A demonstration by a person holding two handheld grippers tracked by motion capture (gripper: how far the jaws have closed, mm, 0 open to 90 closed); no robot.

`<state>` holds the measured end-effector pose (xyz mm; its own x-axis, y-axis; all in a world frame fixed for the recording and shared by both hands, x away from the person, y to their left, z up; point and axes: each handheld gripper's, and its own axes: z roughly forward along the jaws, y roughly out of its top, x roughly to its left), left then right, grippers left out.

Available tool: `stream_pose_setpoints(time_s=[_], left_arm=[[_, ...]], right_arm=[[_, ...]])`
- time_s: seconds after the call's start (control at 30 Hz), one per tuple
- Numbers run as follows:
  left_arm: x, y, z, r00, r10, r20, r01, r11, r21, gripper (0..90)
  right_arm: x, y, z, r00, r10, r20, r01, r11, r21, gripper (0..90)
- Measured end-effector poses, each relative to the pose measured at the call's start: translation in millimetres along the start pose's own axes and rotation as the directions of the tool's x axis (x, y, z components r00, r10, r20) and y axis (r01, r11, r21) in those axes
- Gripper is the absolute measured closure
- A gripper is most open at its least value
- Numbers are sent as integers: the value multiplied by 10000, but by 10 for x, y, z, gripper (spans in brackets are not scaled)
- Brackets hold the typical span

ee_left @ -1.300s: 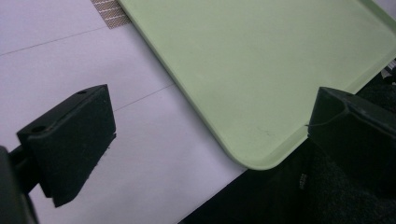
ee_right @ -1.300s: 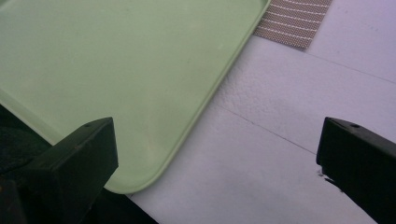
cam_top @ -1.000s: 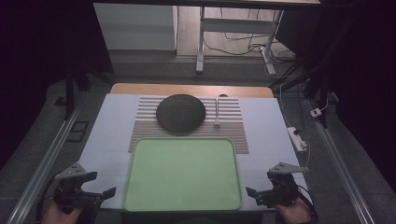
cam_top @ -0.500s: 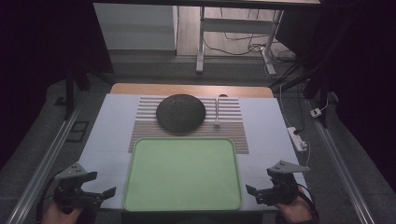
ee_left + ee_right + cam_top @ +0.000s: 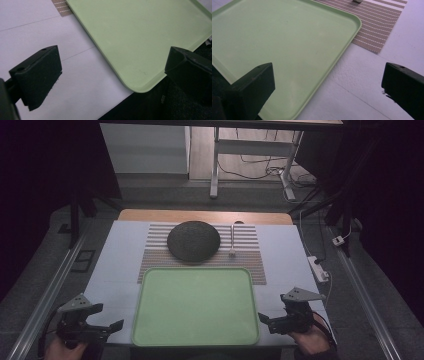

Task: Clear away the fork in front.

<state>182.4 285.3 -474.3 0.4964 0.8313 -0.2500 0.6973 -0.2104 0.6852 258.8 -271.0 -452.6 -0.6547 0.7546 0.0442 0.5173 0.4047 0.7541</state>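
From the high view, a green tray point(image 5: 195, 306) lies at the near edge of the worktop point(image 5: 120, 270), its far rim overlapping a striped mat point(image 5: 250, 255). On that mat sits a dark round plate point(image 5: 193, 240), and just to its right lies a slim utensil point(image 5: 233, 240), clear of the plate. The left hand-held gripper point(image 5: 107, 327) hangs off the tray's near left corner, close to its edge but not on it, with a hand point(image 5: 62, 351) under it at the bottom of the picture. The right hand-held gripper point(image 5: 267, 320) sits just off the tray's near right corner, jaws pointing in at the rim, held by the other hand point(image 5: 312, 340). In the left gripper view, the left hand-held gripper point(image 5: 112, 72) has its jaws spread wide with nothing between them; the tray's point(image 5: 140, 37) rounded near corner lies ahead, partly over the worktop's edge, and a bit of the mat point(image 5: 61, 3) shows at the top. In the right gripper view, the right hand-held gripper point(image 5: 328, 85) is likewise wide open and empty, the tray point(image 5: 274, 42) beneath its left jaw and bare worktop point(image 5: 367, 75) beneath the right, with the mat point(image 5: 377, 22) beyond the tray's far corner.
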Motion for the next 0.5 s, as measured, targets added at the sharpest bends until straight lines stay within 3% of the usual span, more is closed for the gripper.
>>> stream_pose_setpoints(time_s=[0.5], left_arm=[[4, 3, 8, 10000, -23, 29, 23, 10000, 63, 12]], right_arm=[[-73, 106, 200, 9988, -164, -458, 158, 9998, -120, 0]])
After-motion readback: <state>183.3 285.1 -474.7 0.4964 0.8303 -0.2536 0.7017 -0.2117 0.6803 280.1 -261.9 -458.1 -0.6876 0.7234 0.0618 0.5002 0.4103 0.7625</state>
